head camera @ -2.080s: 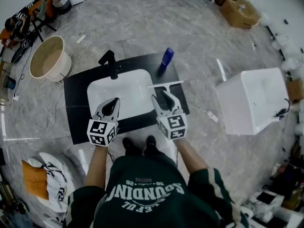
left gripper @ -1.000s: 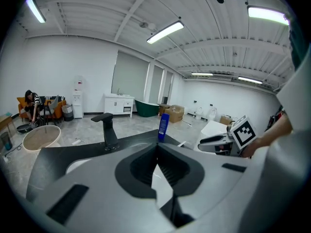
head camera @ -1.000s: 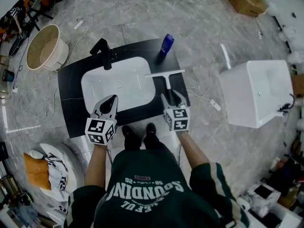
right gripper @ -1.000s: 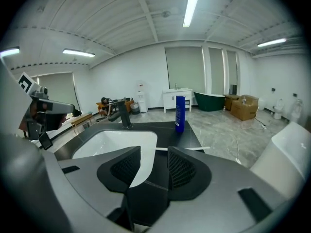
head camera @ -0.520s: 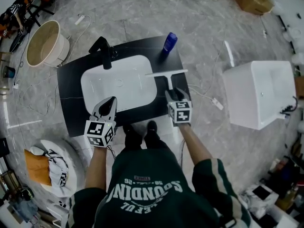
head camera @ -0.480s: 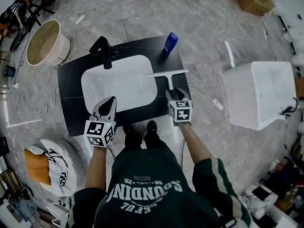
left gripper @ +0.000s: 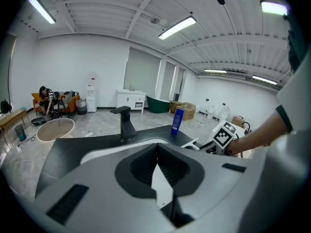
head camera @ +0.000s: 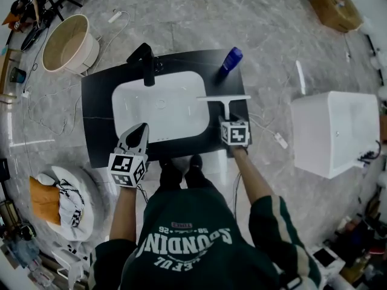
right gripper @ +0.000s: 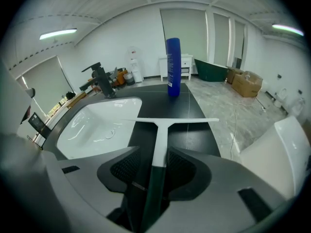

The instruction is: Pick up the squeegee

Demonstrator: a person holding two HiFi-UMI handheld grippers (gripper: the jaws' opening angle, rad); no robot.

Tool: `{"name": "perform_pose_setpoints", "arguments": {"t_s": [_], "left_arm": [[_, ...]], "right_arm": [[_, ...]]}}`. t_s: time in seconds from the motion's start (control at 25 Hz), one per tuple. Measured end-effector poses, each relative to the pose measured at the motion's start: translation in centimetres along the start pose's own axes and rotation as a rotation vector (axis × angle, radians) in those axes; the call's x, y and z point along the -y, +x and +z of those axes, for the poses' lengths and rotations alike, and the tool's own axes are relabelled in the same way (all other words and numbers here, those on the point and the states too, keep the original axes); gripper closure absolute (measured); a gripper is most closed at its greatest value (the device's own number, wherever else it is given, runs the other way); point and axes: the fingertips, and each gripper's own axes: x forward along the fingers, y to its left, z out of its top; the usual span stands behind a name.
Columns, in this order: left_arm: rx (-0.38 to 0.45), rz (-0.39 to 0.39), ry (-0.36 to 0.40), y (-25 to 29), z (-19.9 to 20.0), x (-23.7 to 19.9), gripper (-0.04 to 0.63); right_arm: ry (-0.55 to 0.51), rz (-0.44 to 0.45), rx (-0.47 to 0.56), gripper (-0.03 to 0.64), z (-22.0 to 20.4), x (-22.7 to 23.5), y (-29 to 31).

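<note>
squeegee [head camera: 225, 99] gripped at its dark handle between the closed jaws of the right gripper [head camera: 230, 121], white blade crosswise over the black countertop [head camera: 97, 125] just right of the white basin [head camera: 163, 110]; whether resting or lifted, unclear. blue bottle [head camera: 231, 58] upright beyond the blade, near the counter's far right corner. black faucet [head camera: 147, 62] behind the basin. left gripper [head camera: 141, 130] at the counter's near edge, well apart from the squeegee, jaws pressed together, nothing between them

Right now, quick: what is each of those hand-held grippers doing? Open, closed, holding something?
Left hand-held gripper: closed, holding nothing.
Right hand-held gripper: closed on the handle of the squeegee.
</note>
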Motion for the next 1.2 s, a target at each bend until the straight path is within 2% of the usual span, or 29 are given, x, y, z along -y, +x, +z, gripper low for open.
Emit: {"name": "perform_pose_setpoints", "arguments": {"t_s": [0.08, 0.24, 0.56, 0.76, 1.0, 1.2], "left_arm": [[0.001, 0.008, -0.008, -0.1, -0.2, -0.3, 0.594], [0.001, 0.015, -0.019, -0.3, -0.4, -0.7, 0.594], [0.003, 0.016, -0.033, -0.6, -0.8, -0.9, 0.594], [0.001, 0.016, -0.034, -1.0, -1.0, -1.0, 0.593], [0.007, 0.023, -0.036, -1.7, -1.1, -1.2, 0.592], [0.017, 0.031, -0.037, -2.6, -1.1, -1.4, 0.594]], "right_arm": [[0.006, -0.005, -0.028, 0.466, -0.2, 0.1, 0.4], [0.042, 0.069, -0.065, 0.466, -0.2, -2.0, 0.7], [0.081, 0.109, -0.118, 0.469, -1.0, -2.9, 1.4], [0.085, 0.08, -0.136, 0.49, -0.6, -1.6, 1.6], [0.143, 0.148, -0.15, 0.529, -0.2, -2.9, 1.7], [0.123, 0.122, -0.145, 0.529, -0.4, -2.4, 1.6]]}}
